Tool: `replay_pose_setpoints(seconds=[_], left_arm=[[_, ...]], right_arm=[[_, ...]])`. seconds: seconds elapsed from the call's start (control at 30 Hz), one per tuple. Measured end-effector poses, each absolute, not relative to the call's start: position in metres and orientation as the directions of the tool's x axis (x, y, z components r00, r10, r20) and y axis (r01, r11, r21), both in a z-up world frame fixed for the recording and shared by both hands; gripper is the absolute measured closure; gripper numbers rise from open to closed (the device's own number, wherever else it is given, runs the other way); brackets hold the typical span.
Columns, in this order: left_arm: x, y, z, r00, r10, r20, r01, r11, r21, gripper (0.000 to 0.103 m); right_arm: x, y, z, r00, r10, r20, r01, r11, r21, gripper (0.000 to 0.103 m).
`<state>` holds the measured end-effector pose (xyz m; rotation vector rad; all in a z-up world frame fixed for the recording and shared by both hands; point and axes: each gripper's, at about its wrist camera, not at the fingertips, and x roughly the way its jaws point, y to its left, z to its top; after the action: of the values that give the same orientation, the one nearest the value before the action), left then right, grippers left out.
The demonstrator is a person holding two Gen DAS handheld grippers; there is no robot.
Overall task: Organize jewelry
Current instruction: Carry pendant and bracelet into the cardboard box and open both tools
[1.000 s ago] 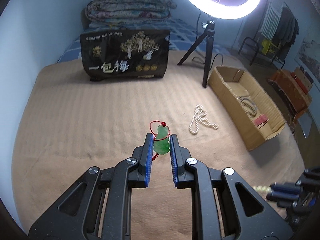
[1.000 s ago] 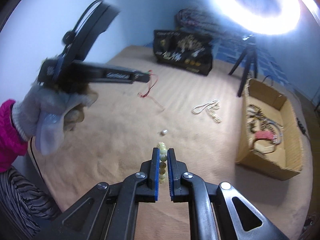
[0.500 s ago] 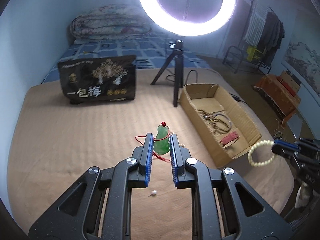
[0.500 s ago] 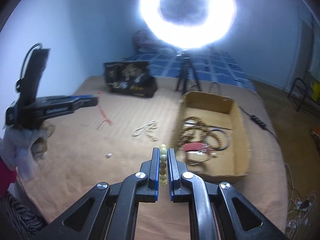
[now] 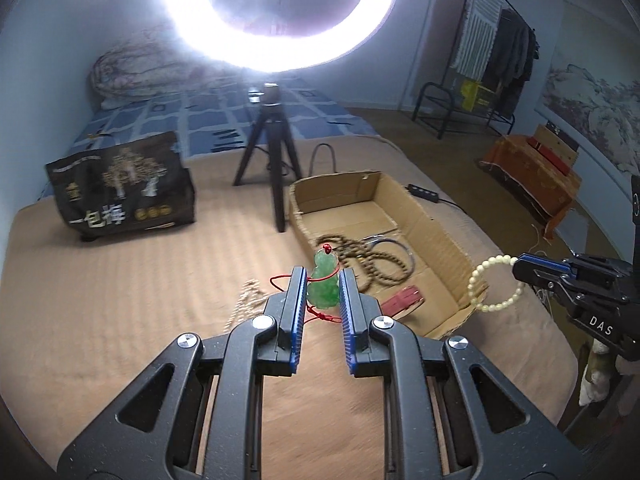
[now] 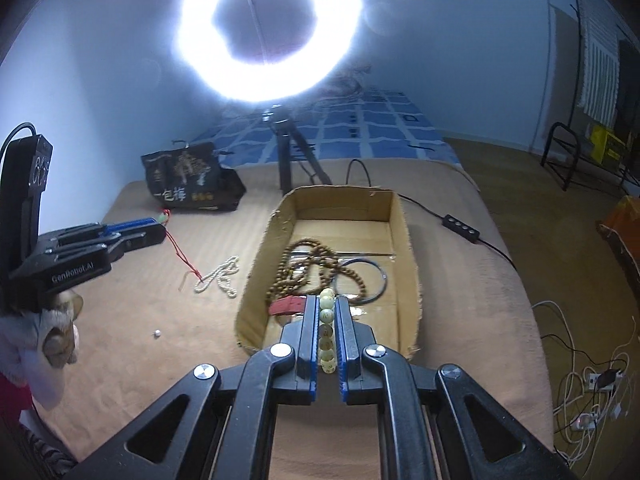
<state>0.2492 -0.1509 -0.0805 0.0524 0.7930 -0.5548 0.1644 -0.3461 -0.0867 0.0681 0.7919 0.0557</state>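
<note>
Carrying phase of the jewelry sort. The left gripper is clamped on a green pendant with a red cord trailing below it, held above the tan bedspread just left of the cardboard box. The right gripper is pressed together on a pale bead bracelet, whose loop hangs free at the near right corner of the box. Already inside the box lie a brown bead strand, a dark bangle and a red piece. A white pearl necklace and a small loose bead remain on the bedspread, left of the box. The step in hand appears to be delivery of both pieces. The next move calls for bringing each gripper over the box opening, lowering it, then parting the jaws so the piece drops inside; the cord may snag on the box wall.
</note>
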Motion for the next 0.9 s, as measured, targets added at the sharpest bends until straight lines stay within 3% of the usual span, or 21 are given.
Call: replay_pose_setpoints(seconds=[0.47,0.9], left_arm=[[0.268,-0.216,-0.108,0.526,-0.465,-0.713,0.535,0.832,-0.148,0.088],[0.277,-0.225,-0.12,0.509,-0.445,-0.736,0.526,0.839,-0.143,0.088]], right_arm=[[0.184,-0.366,-0.107,0.672,0.084,-0.735,-0.006,0.994,0.109,0.098],[0.19,-0.371,-0.115,0.656,0.091,-0.749,0.0,0.993,0.12,0.097]])
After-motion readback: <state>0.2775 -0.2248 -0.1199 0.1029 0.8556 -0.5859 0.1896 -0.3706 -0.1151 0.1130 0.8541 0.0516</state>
